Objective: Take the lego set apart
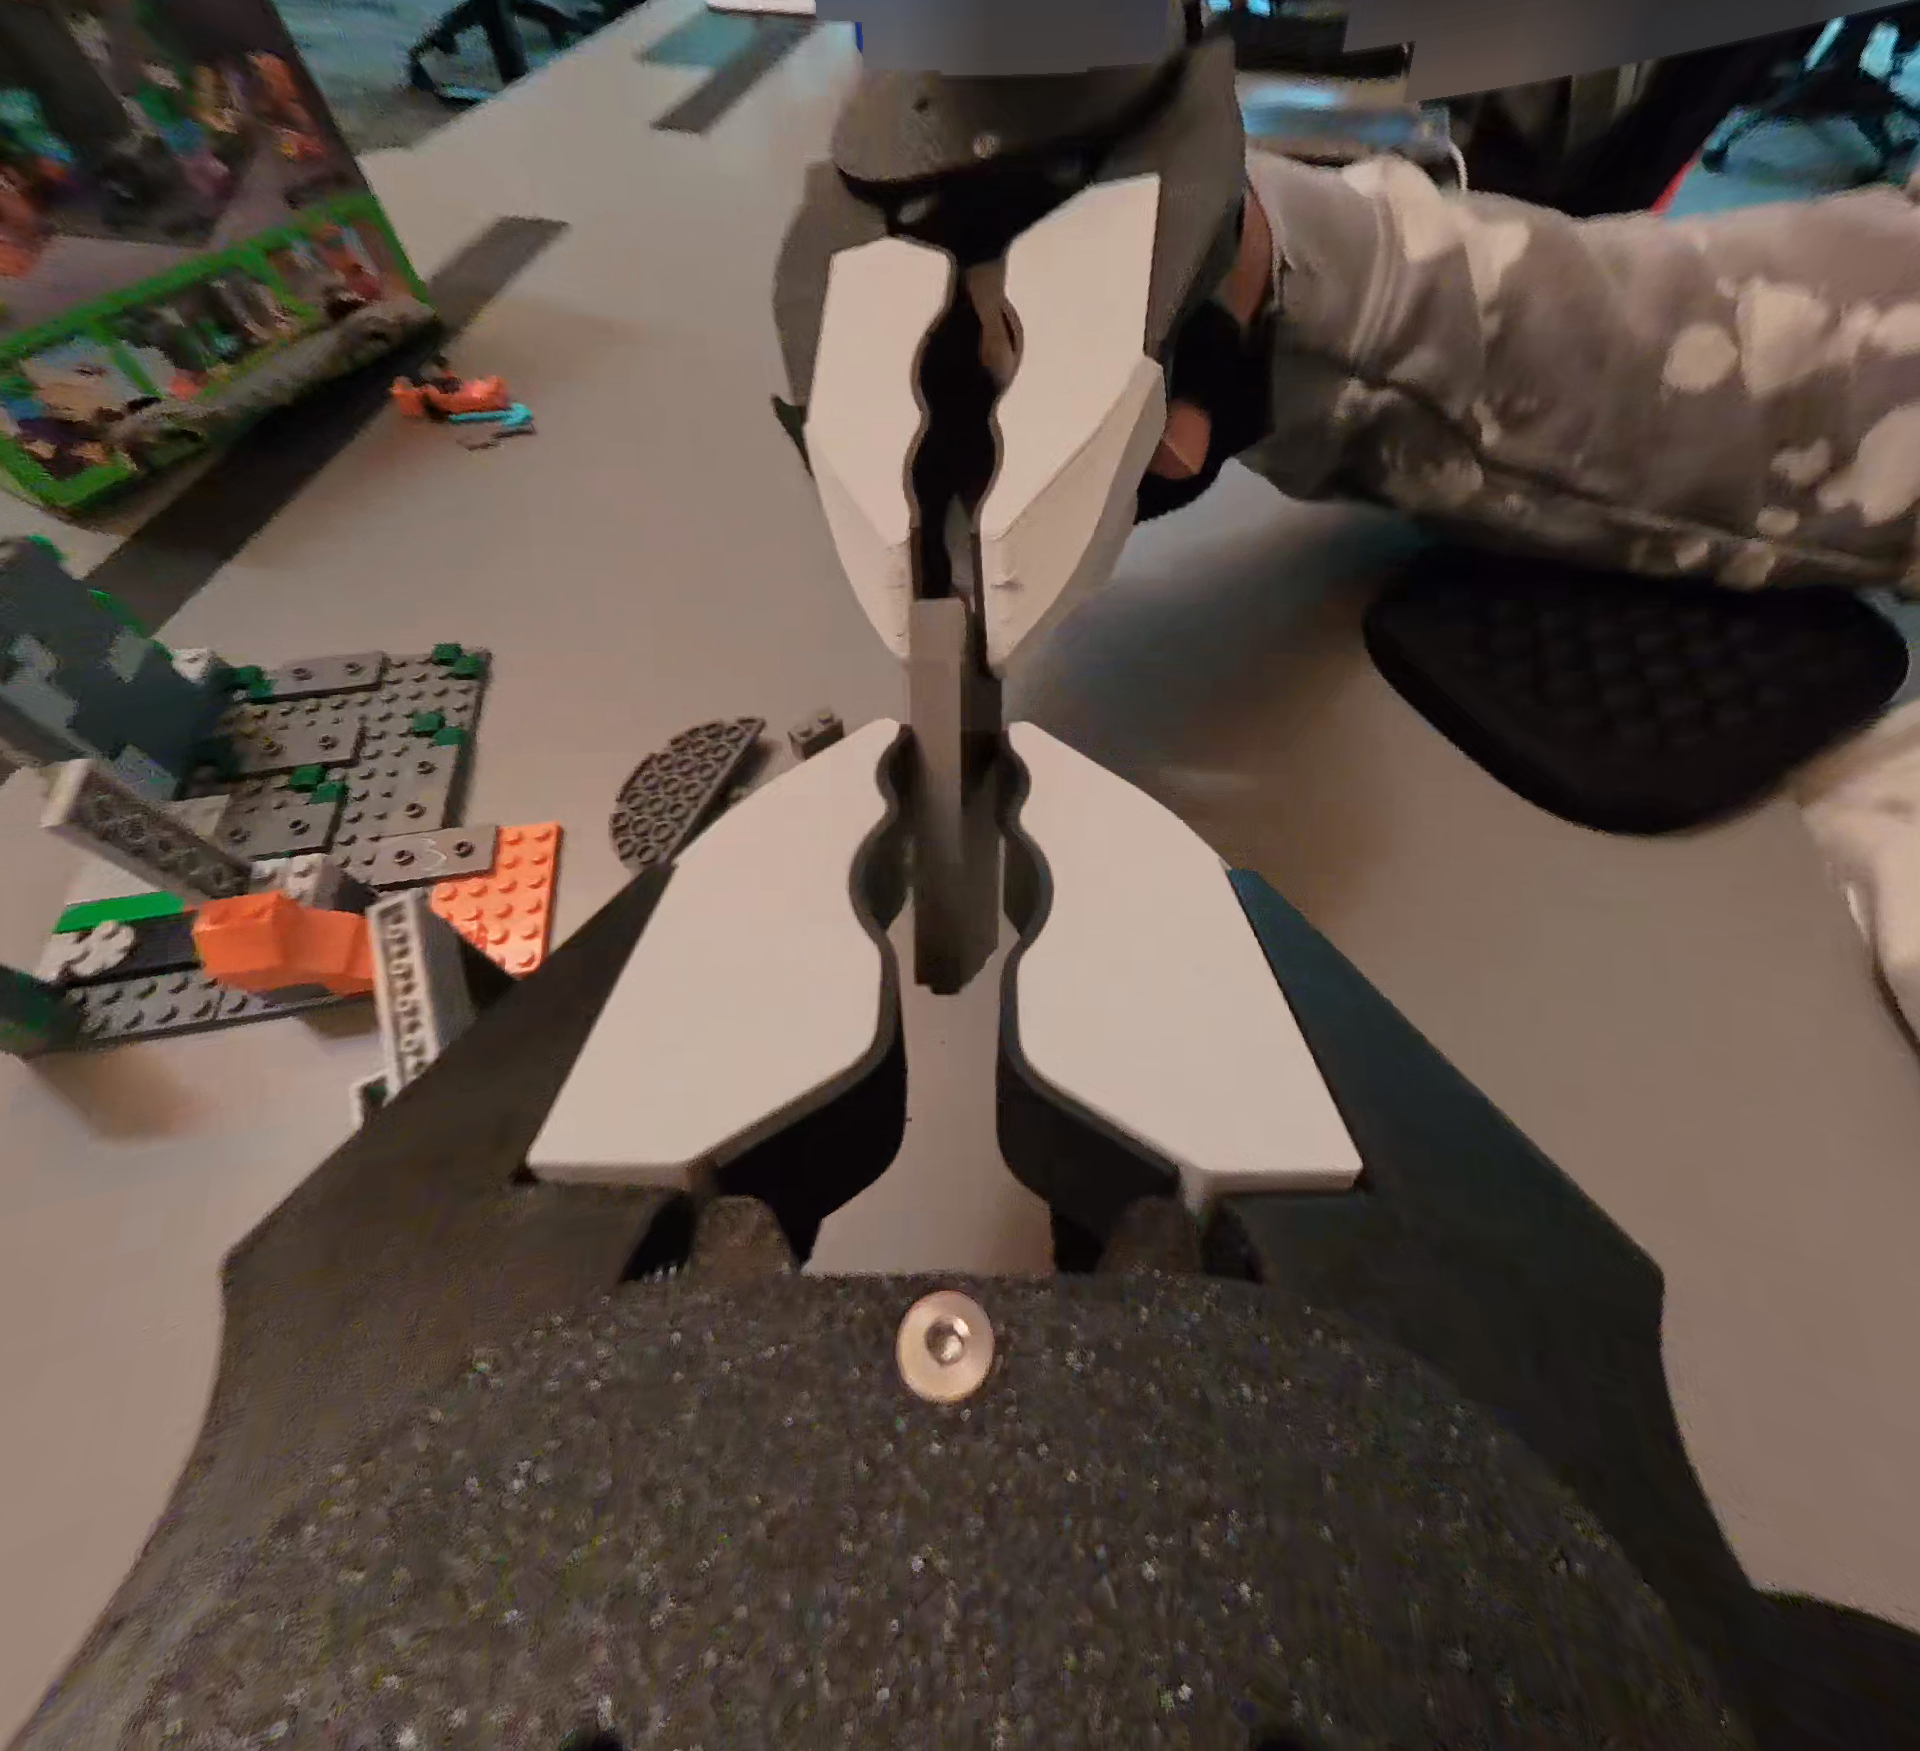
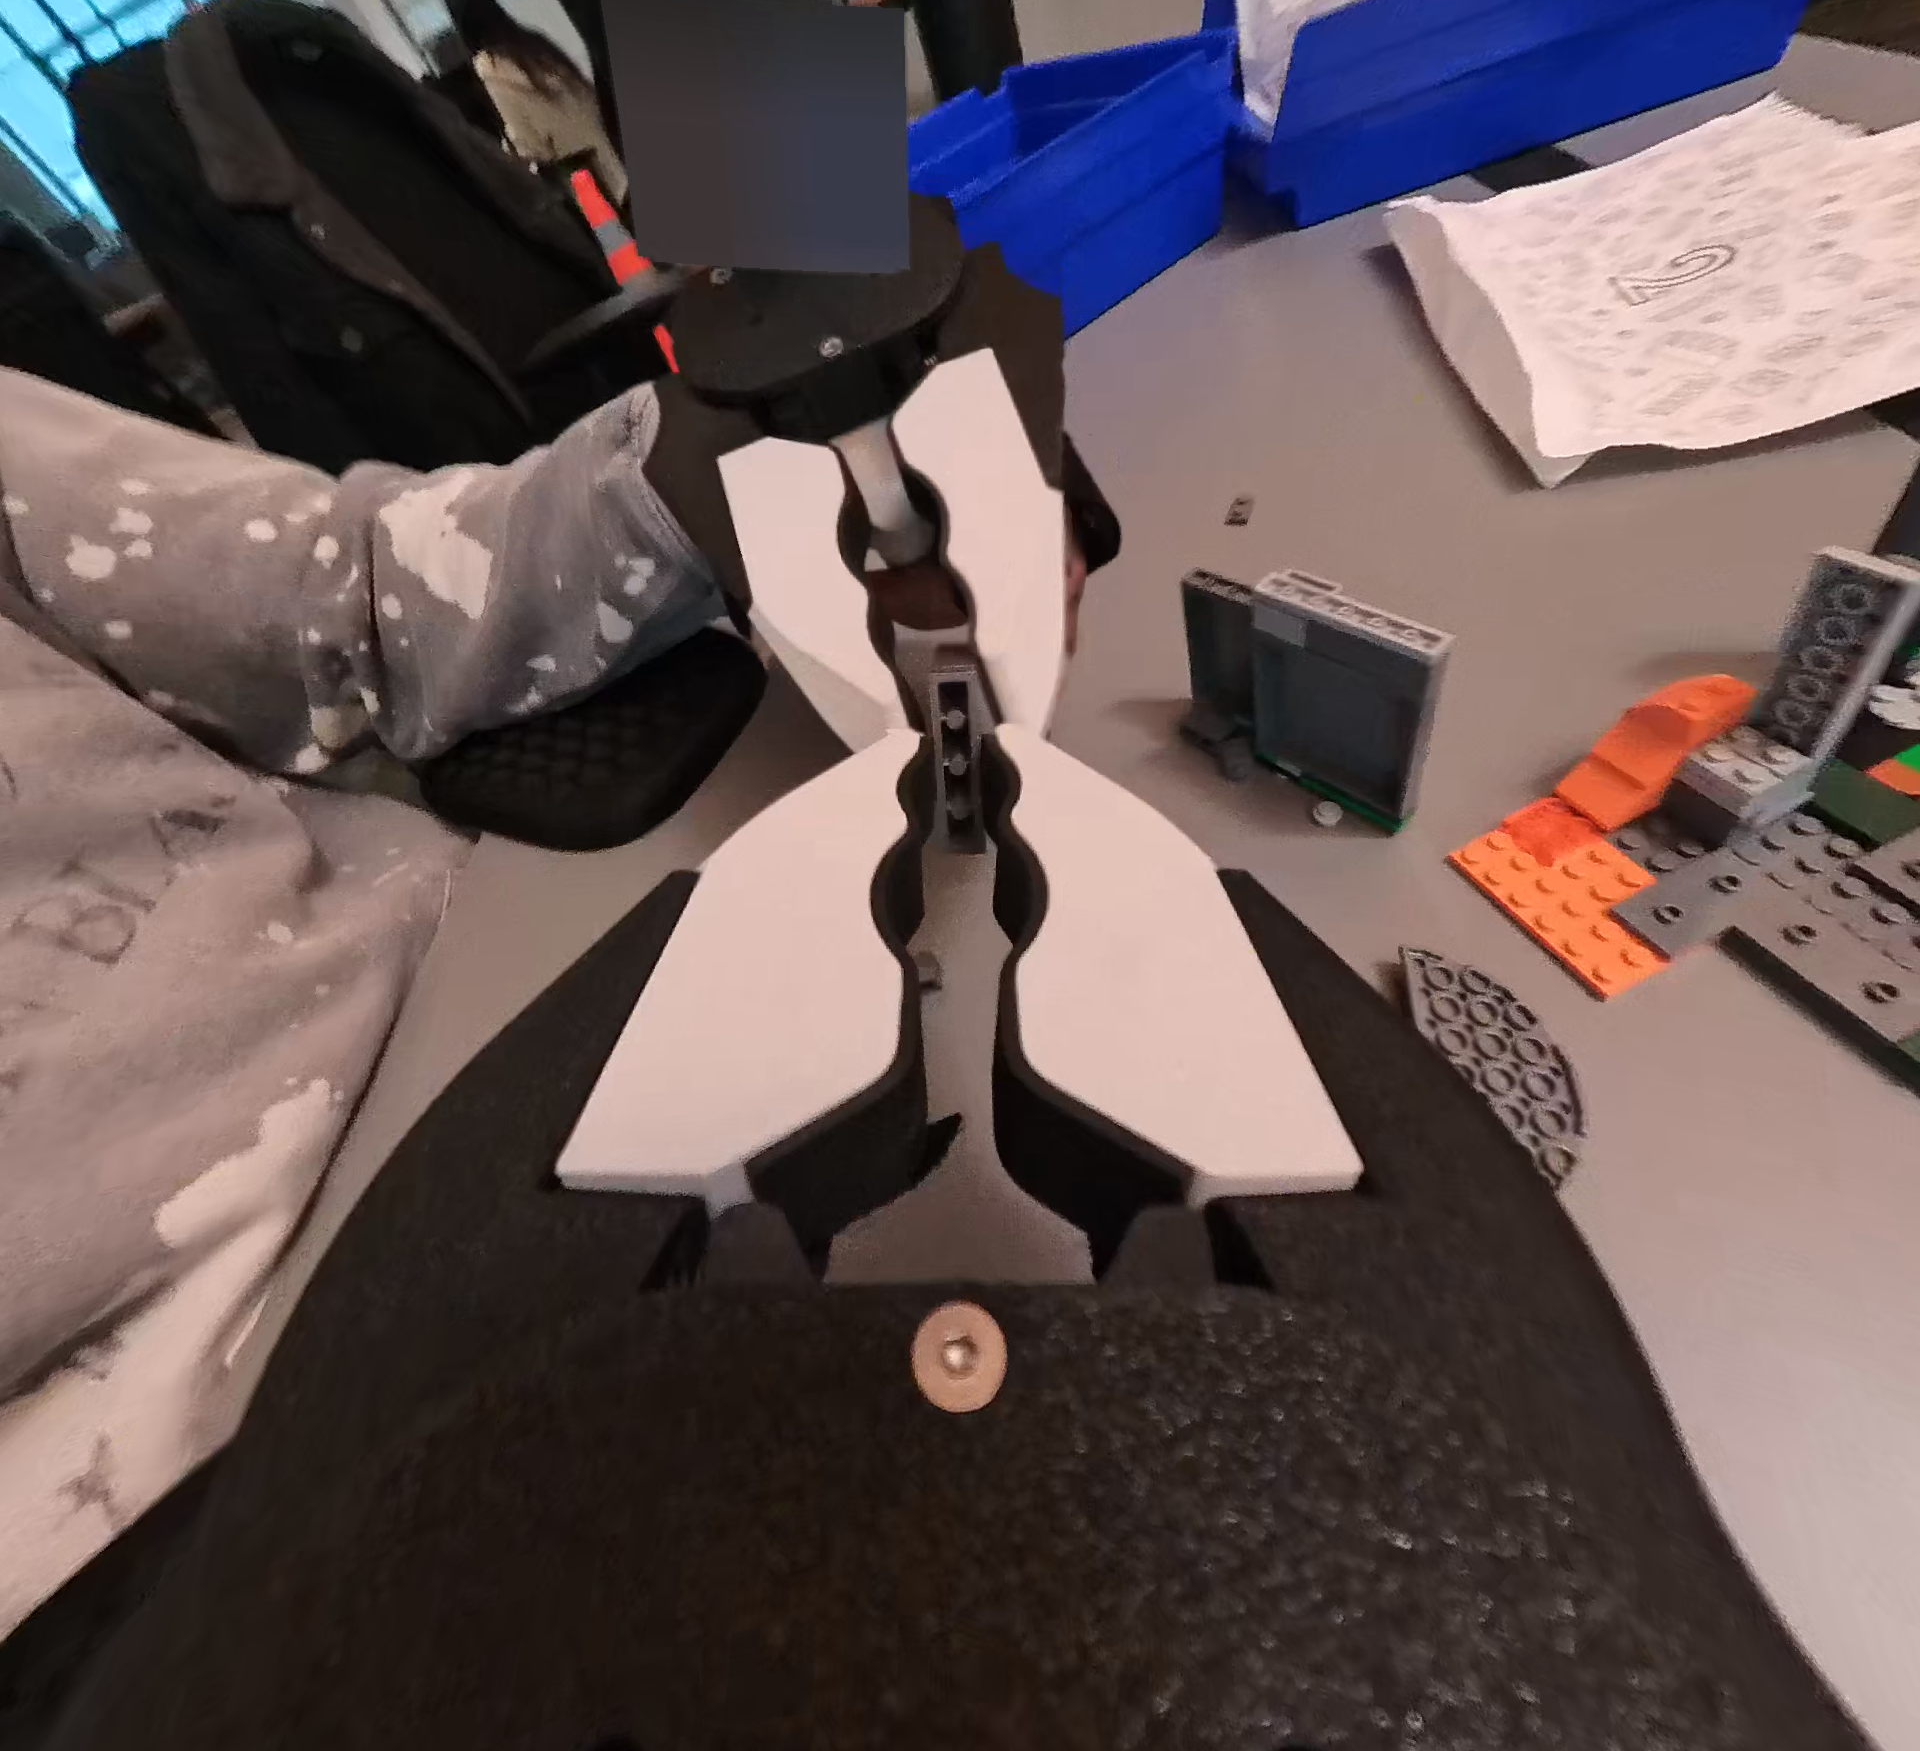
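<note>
Both tongs grip one grey brick piece [image 1: 948, 828] between them above the desk [image 1: 644, 558]: the left tongs [image 1: 951, 766] closed narrow on its near end, the right tongs [image 2: 951, 766] on the other. Uneven pulling could snap it loose and fling bricks. The remaining lego set [image 1: 312, 797] lies left. Far off, blue bins [image 2: 1091, 153] hold white paper.

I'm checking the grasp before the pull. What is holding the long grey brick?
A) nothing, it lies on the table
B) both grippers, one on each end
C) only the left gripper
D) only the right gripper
B: the brick sits raised off the table, its near end pinched in the left gripper and its far end in the right gripper.
</note>
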`<action>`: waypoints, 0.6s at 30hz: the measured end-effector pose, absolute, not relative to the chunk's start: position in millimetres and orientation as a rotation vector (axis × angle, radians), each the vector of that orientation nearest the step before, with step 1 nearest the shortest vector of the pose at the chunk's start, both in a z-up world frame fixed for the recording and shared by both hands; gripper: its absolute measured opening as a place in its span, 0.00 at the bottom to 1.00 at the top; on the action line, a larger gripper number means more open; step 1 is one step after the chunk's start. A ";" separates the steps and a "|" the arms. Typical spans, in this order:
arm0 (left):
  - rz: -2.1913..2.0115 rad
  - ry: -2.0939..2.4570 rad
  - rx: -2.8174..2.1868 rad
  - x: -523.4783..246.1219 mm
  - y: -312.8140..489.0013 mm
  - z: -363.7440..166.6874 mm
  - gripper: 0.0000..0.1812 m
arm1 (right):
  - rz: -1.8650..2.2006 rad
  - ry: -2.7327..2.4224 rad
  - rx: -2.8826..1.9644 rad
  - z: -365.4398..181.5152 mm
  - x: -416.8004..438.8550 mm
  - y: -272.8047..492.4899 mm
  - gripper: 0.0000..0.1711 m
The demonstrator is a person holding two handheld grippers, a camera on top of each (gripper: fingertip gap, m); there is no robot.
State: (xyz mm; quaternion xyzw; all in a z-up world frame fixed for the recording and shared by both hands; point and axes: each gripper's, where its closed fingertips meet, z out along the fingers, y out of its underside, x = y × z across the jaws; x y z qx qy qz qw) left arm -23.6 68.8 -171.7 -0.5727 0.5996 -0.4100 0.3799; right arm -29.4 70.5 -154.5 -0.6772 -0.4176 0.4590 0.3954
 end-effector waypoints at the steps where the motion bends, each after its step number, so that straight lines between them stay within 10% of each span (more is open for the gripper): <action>1: -1.046 1.560 -1.461 -23.7 65.9 -174.7 0.06 | 1.165 -1.087 -1.714 -156.6 -30.0 67.5 0.05; 10: -1.179 1.747 -1.278 -29.6 24.5 -172.2 0.05 | 1.592 -1.165 -1.422 -115.0 -19.0 24.0 0.04; 18: -1.138 1.620 -1.399 -33.3 51.2 -176.2 0.05 | 0.970 -1.256 -1.872 -189.8 -0.8 62.3 0.05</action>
